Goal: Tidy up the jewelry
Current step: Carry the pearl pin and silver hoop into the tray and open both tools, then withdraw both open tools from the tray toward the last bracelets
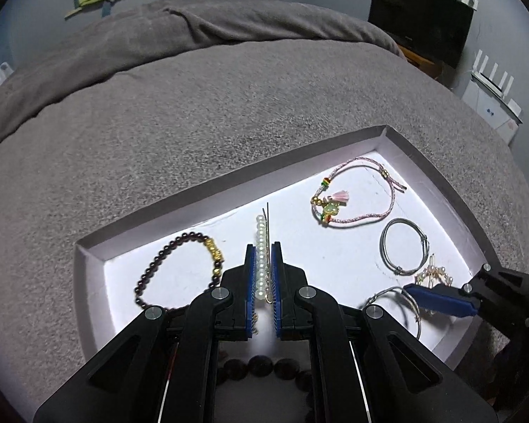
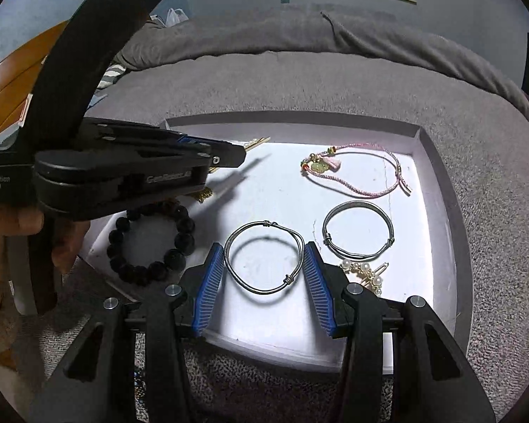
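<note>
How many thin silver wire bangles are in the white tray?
2. One silver wire bangle lies between the open right gripper fingers. The other lies farther right, below the pink cord bracelet. Others may be hidden behind the left gripper.

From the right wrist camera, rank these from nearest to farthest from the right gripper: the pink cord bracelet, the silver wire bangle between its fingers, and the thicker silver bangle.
Measured from the right gripper:
1. Silver wire bangle, lying between the open fingers.
2. Thicker silver bangle, just beyond the right finger.
3. Pink cord bracelet, farther back, toward the tray's far right corner.
</note>
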Demonstrator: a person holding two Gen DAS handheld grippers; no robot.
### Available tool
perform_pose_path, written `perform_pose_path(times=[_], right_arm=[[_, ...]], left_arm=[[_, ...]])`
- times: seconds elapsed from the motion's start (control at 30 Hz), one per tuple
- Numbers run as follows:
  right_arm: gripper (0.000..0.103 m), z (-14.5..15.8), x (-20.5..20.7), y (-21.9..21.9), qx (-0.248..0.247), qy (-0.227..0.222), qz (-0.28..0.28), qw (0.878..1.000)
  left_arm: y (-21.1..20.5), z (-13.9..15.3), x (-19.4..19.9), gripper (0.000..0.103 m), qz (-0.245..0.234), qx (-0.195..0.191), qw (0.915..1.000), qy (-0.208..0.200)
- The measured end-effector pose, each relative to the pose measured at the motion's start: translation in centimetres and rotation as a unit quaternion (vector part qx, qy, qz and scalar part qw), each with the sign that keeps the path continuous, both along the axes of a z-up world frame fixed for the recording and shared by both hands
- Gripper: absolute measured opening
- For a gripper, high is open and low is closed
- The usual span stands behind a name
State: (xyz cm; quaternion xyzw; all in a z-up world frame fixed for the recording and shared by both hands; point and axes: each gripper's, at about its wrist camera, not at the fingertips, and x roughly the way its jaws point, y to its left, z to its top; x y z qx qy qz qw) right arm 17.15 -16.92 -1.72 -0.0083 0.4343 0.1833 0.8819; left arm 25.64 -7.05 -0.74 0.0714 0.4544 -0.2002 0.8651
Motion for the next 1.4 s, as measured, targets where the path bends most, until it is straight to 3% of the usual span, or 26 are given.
perform_pose_path(times=[0.7,0.8,1.03,1.1,1.13,1.3,1.4], right_arm=[[0.047,-0.5,0.4,-0.1,0.004,0.006,-0.001,1.000],[0.047,-0.4,0.4,-0.2,0.006,0.006,-0.004,1.000],[0.048,0.8,-0.9,-0.8,0.019,-0.017,-0.008,1.000],[0.055,1.4,-1.5,-1.0,0.019,-0.026,-0.008,0.999],[0.057,1.6,-1.7,-1.0,0.019,-0.030,-0.007,0.999],[0.058,2.6,-3.3,-1.9,0.027,-0.044,-0.014,0.999],[0.065,3.1,-4.2,-2.3,0.028,-0.049,-0.017,0.998]], left_arm=[[-0.7,-1.4,0.6,0.010,-0.004,0.017,0.9997,0.017],[-0.4,-1.1,0.6,0.021,0.006,0.015,0.9998,0.011],[0.3,1.1,-1.3,0.034,0.019,0.002,0.9992,-0.036],[0.8,1.6,-1.9,0.040,0.021,-0.004,0.9989,-0.041],[1.1,2.1,-2.4,0.047,0.024,-0.008,0.9986,-0.046],[3.1,4.1,-4.7,0.062,0.038,-0.032,0.9965,-0.068],[4.4,5.2,-6.2,0.064,0.048,-0.041,0.9950,-0.078]])
